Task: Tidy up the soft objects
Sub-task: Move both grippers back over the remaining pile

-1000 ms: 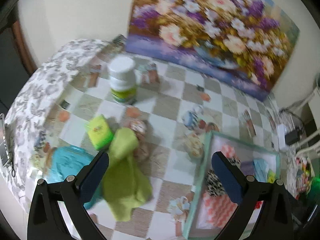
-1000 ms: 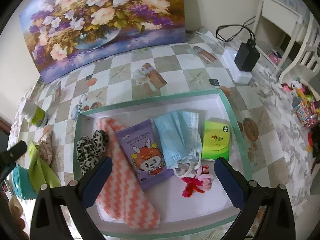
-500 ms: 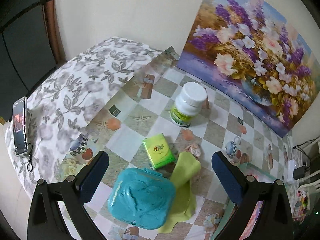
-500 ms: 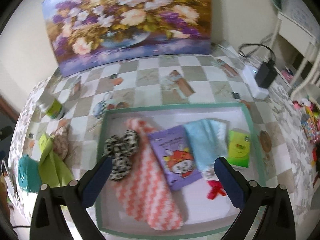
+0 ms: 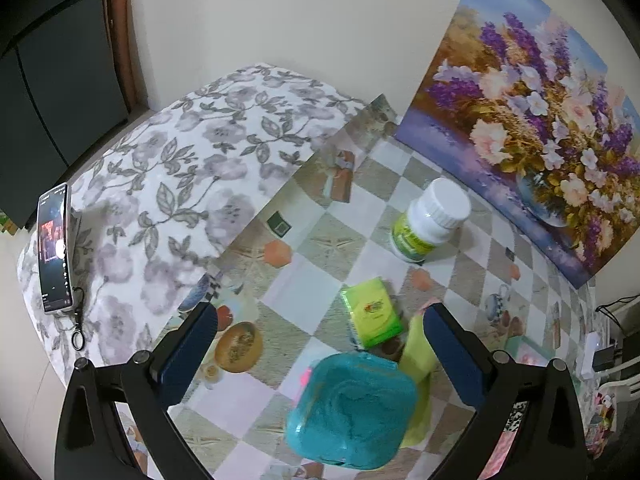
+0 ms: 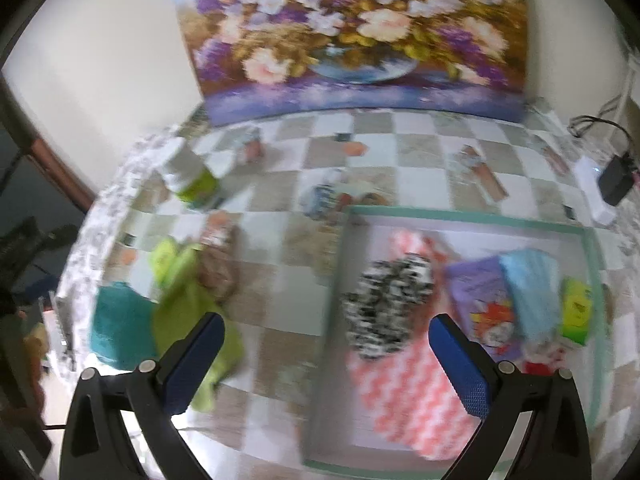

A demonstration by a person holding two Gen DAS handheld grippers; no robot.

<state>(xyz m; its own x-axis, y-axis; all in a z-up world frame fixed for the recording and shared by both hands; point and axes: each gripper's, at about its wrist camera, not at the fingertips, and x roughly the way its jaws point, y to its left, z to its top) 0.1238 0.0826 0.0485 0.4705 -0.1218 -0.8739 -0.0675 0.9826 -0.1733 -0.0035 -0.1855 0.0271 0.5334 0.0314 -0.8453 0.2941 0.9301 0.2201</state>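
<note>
- Hovering wide open and empty, left claw (image 5: 320,344) sits above teal pouch (image 5: 352,408) near the table's left edge.
- Right claw (image 6: 326,354) gapes empty over tray (image 6: 472,216); labels unreadable.

Fuzzy teal towel (image 5: 352,412), glossy plastic tissue pack (image 5: 372,312), smooth plastic bottle (image 5: 430,220).

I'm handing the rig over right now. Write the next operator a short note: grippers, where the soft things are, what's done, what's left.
Left gripper: open, empty, over the teal pouch.
Right gripper: open, empty, near the tray's left edge; that view is blurred.
Done: in the tray lie the orange-white cloth, leopard scrunchie, purple pack, blue face mask and a green tissue pack.
Left: on the table outside the tray, the teal pouch, green cloth, second green tissue pack and a brownish soft item. The white bottle is not soft.
</note>
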